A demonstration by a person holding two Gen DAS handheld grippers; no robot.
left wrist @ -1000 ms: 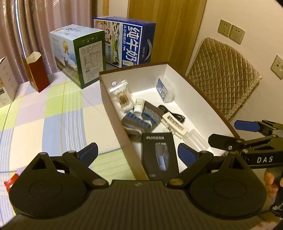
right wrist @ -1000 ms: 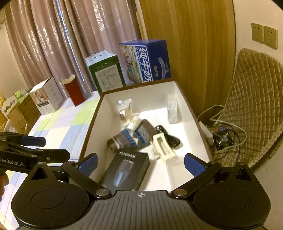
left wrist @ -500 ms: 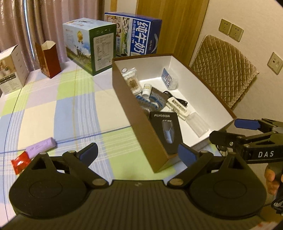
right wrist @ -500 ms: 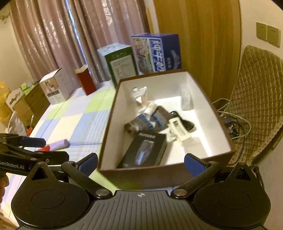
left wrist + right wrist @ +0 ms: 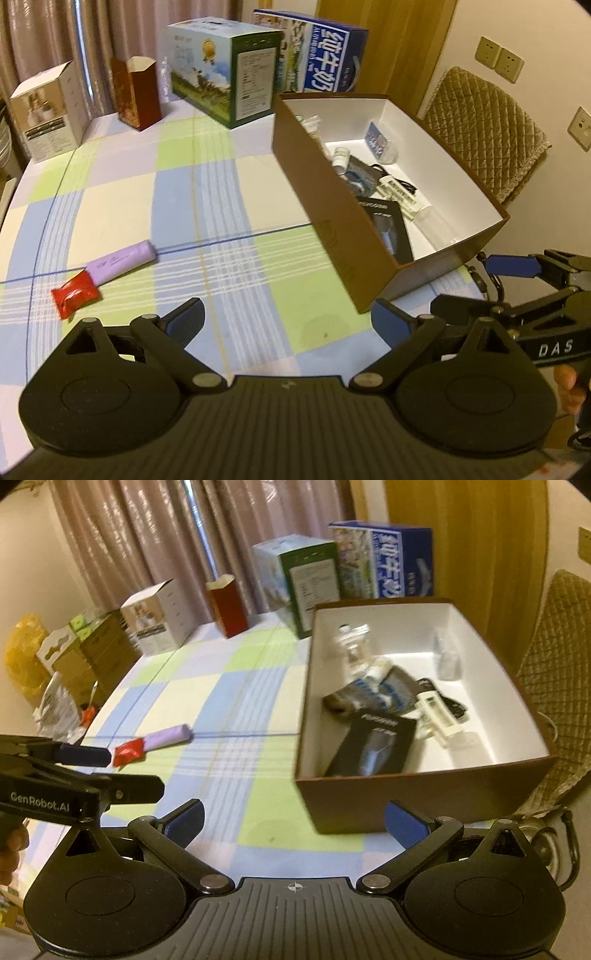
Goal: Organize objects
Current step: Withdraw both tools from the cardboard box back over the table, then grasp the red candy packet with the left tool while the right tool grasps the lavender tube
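Your left gripper hangs over the checked desk with its jaws spread wide and nothing between them; your right gripper is the same, jaws released and empty. The brown box with white inside sits at about 2 o'clock from your left gripper and holds a black shaver box, a white charger-like piece with a black cord, a grey-and-blue bundle, a small white bottle, a clear bag and a small clear case. Out on the desk at about 10 o'clock lies the lilac tube, flat, its long axis running from 8 o'clock to 2 o'clock, with the capped end toward the box. The red packet touches its lower-left end. Open cloth lies between the tube and your left gripper. Along the far edge, left to right, stand a white carton, a dark red paper bag, a green carton and a blue milk carton.
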